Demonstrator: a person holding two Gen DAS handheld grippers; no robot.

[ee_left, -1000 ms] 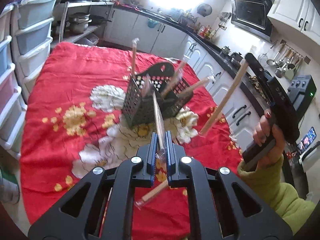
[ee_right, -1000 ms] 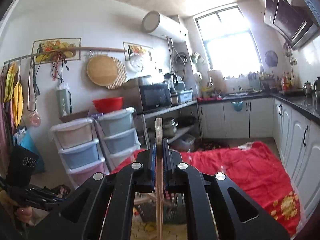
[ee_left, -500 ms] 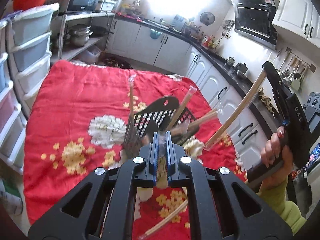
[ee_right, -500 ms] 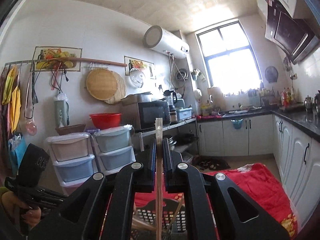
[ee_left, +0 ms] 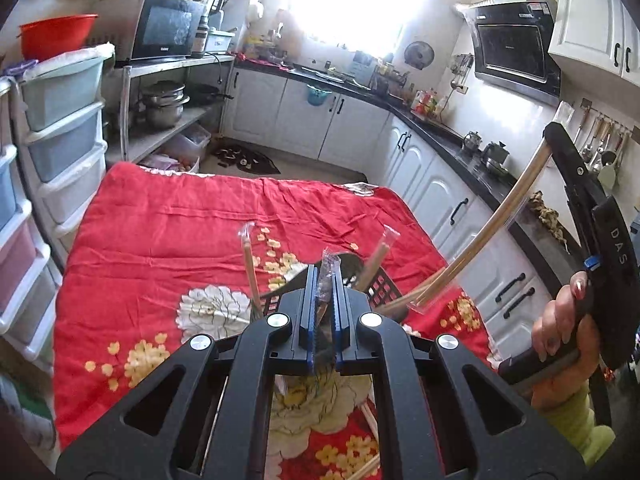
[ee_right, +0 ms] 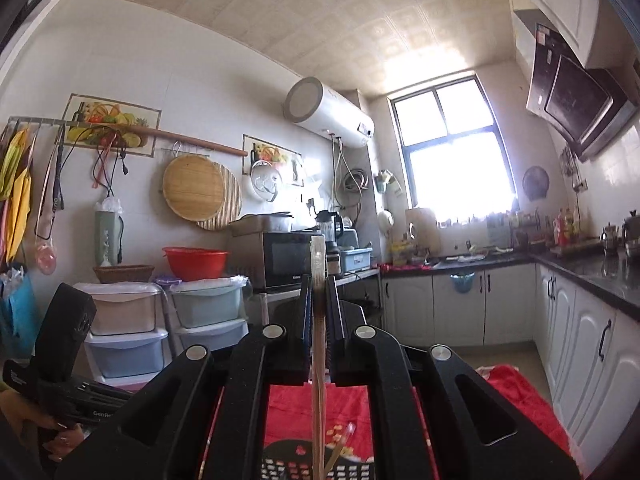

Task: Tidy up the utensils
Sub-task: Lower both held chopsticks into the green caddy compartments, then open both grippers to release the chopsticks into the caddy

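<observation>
We logged the following, largest first.

Red quilted cloth with white and yellow flowers [ee_left: 192,216]: it covered the whole table, presumably as a soft work surface for sorting.

Black perforated plastic utensil basket [ee_left: 384,286]: it stood on the cloth just beyond the left claw, mostly hidden behind it. Several wrapped chopstick pairs [ee_left: 250,264] leaned upright inside it, fanned apart, because the holder is open-topped and loose.

Left gripper [ee_left: 323,312]: its blue-padded jaws were pressed together on a clear-wrapped pair of chopsticks [ee_left: 326,268], the crinkled wrapper tip poking out above the pads. We judged it was held over the basket so it could be dropped in end-first.

Right gripper [ee_right: 319,320]: its jaws pinched a second long wooden chopstick pair in clear film [ee_right: 318,380] near the top end, so the rest hung down toward the basket [ee_right: 304,464] below. In the left view the same pair [ee_left: 492,216] slanted from that claw toward the basket; whether its lower end had entered we could not tell.

Loose chopsticks [ee_left: 366,470]: these lay on the cloth near us, not yet collected.
</observation>
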